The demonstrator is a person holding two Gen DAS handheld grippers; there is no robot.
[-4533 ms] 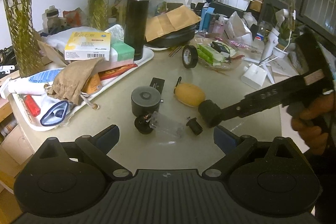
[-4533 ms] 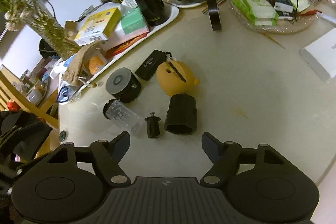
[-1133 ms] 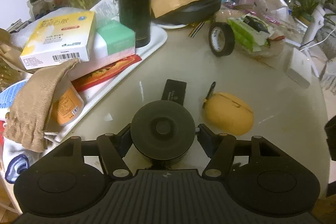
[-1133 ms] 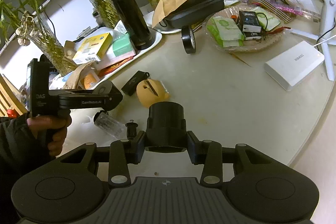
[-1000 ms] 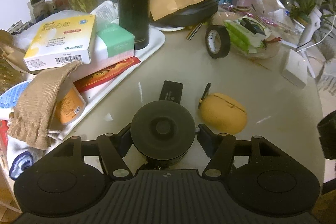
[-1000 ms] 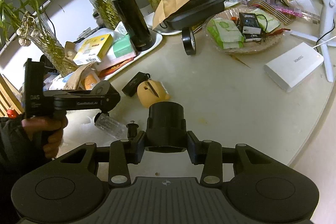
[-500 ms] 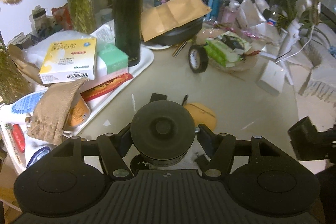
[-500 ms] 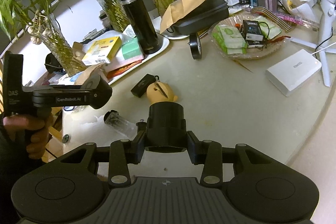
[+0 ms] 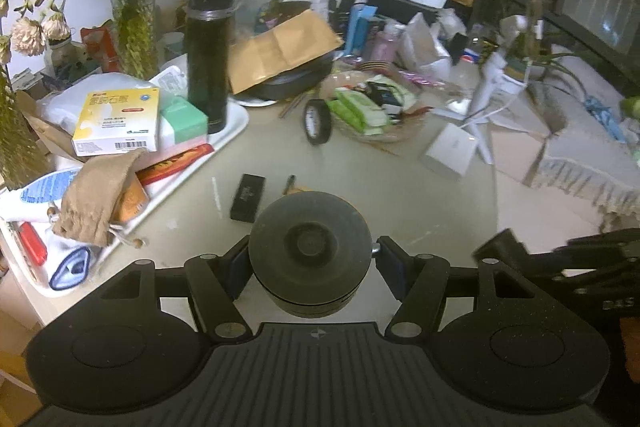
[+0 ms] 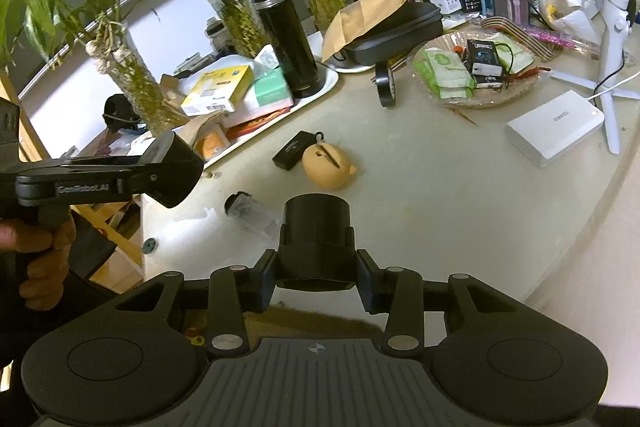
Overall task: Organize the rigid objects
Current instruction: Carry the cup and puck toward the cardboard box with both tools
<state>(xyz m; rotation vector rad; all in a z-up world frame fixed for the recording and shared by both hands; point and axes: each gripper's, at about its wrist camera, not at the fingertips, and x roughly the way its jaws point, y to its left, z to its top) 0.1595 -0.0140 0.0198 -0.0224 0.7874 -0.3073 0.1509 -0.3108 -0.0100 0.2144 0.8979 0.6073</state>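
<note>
Carry step: left gripper (image 9: 308, 261) clamps puck (image 9: 308, 247), right gripper (image 10: 316, 277) clamps black cylinder (image 10: 316, 227), table (image 10: 440, 187) below. Next needs a drop spot.

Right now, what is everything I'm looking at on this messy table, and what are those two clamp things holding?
Round puck: 1, dark grey, in left gripper.
Cylinder part: 1, black, in right gripper.
Pouch: 1, yellow, table centre.
Flat case: 1, black, touching pouch.
Clear vial: 1, lying near table edge.
Tape roll: 1, black, upright.
Flask: 1, black, on white tray.
White box: 1, right side.
Left gripper: shut.
Right gripper: shut.
</note>
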